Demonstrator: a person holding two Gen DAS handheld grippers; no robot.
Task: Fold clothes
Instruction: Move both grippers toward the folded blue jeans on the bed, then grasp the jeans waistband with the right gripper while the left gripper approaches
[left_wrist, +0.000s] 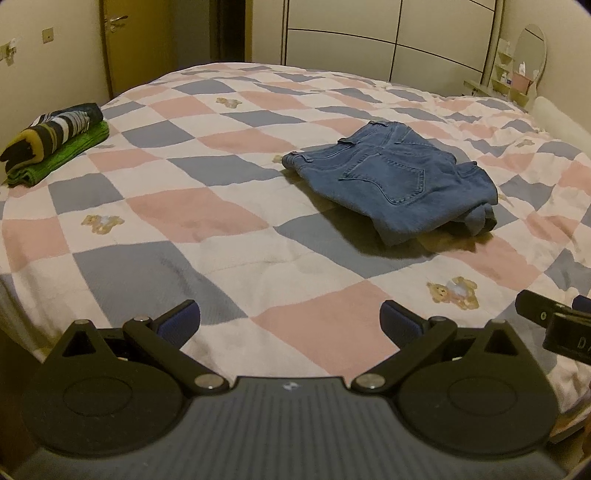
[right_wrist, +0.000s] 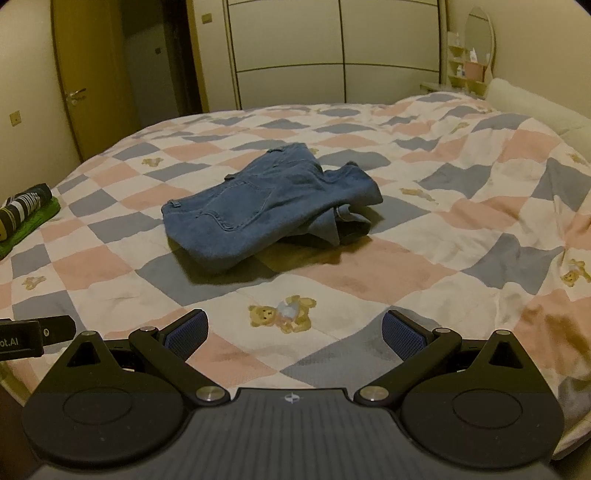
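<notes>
the left hand-held gripper (left_wrist: 290, 317), black with blue ribbed pads, hangs over the near edge of the bed with its fingers spread wide apart and nothing between them; the right hand-held gripper (right_wrist: 295, 328) is spread just as wide and equally empty, and a corner of it shows at 3 o'clock in the left wrist view. under both lies the quilted bedspread in pink, grey-blue and white checks (left_wrist: 207, 221), with a small brown teddy bear print (right_wrist: 282, 314) between the right gripper's pads. further out, toward 12 o'clock from the right gripper and 1 o'clock from the left, a pair of folded blue denim jeans (left_wrist: 391, 181) rests on the bedspread, back pocket up, one edge bunched and loose on its right side, well apart from both grippers. at 10 o'clock, near the bed's left edge, a rolled dark striped garment (left_wrist: 51, 133) sits on top of a folded green cloth (left_wrist: 66, 157). beyond the bed stand pale wardrobe doors (left_wrist: 391, 33) and a wooden door (left_wrist: 136, 40).
</notes>
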